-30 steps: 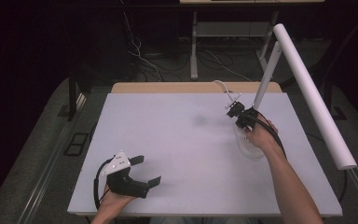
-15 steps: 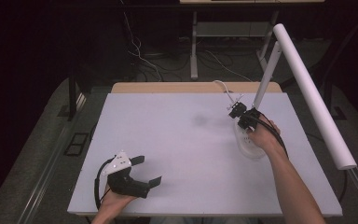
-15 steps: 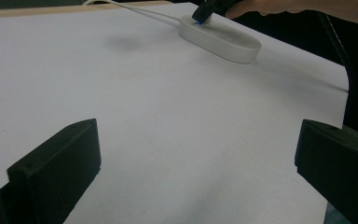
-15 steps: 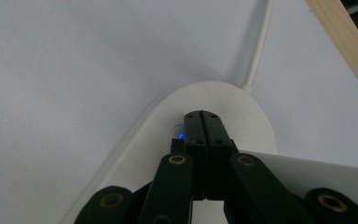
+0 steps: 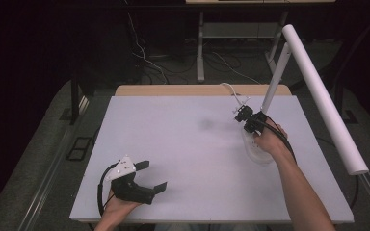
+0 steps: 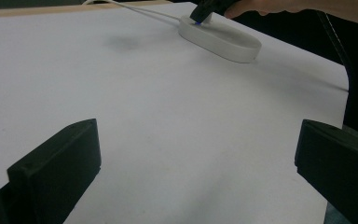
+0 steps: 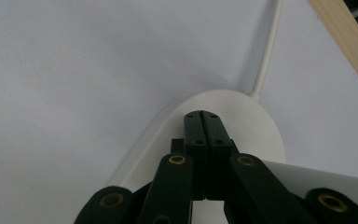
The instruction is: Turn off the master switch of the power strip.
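A white desk lamp stands at the table's right side, with an oval base (image 5: 260, 155), a slanted stem (image 5: 273, 89) and a long tube head (image 5: 323, 98). My right gripper (image 5: 247, 126) is shut with nothing between its jaws. Its joined tips (image 7: 203, 116) rest on the top of the base (image 7: 261, 126) near the end where the white cord (image 7: 266, 51) leaves. In the left gripper view a small blue glow shows where those tips meet the base (image 6: 221, 41). My left gripper (image 5: 151, 176) lies near the front left of the table, open and empty (image 6: 198, 168).
The white tabletop (image 5: 183, 144) has a wooden strip (image 5: 197, 90) along its far edge. The lamp's tube head overhangs the right edge. Behind the table are dark floor, cables and a desk frame (image 5: 201, 43).
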